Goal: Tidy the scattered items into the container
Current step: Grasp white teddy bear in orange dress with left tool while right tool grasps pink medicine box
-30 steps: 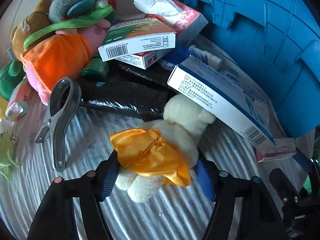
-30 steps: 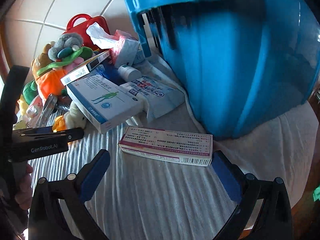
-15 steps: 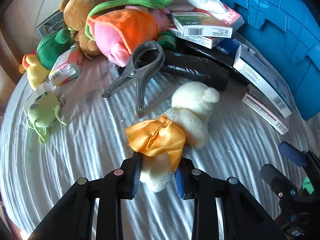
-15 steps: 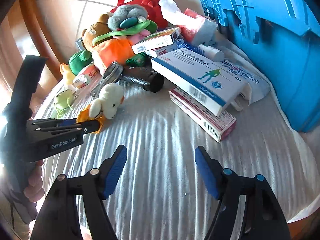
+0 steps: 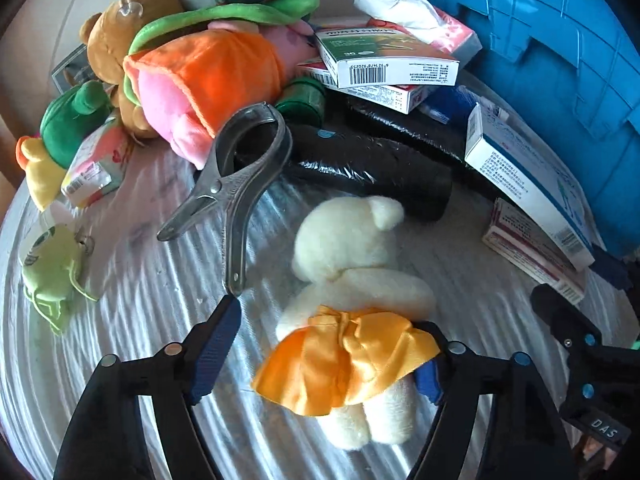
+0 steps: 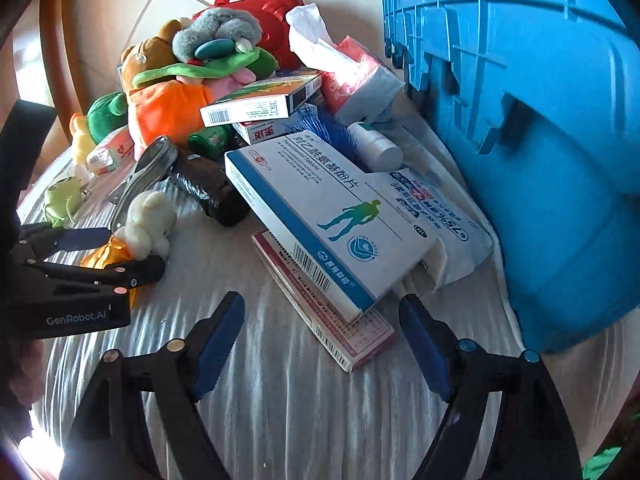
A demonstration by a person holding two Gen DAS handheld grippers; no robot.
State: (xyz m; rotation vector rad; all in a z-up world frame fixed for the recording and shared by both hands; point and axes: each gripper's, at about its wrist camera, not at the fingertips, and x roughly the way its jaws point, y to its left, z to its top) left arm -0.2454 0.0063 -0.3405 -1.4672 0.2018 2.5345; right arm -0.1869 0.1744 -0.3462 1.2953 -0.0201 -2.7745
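— Left wrist view first?
— Left gripper (image 5: 328, 320) released: black arms and blue ribbed pads spread wide to either side of small cream plush bear in shiny orange satin skirt (image 5: 352, 264). Right pad against the skirt's hem, left pad apart from it.
— Bear's place?
— Flat on white ribbed cloth (image 5: 140, 320), on its open stretch, well apart from the container. Just beyond the fuzzy head, glossy black wrapped cylinder (image 5: 372, 168). Beside that, grey metal spring clamp (image 5: 240, 168), round-mouthed.
— And the container?
— Blue hard-plastic crate with ribbed rim (image 5: 560, 60), along the cloth's right edge.
— Right wrist view now.
— Right gripper (image 6: 320, 304) likewise unclenched, holding nothing. Between its pads, the near end of flat pink-and-white cardboard carton (image 6: 344, 332), pinned under large blue-and-white cardboard medicine box (image 6: 320, 216).
— Anything by the crate?
— Crinkled white printed sachet (image 6: 440, 216) just beside its smooth curved wall. At the cloth's far left corner, soft heap of plush: brown bear (image 6: 140, 64), orange-and-pink toy (image 6: 168, 108). Behind them, red moulded plastic case with loop handle (image 6: 260, 12).
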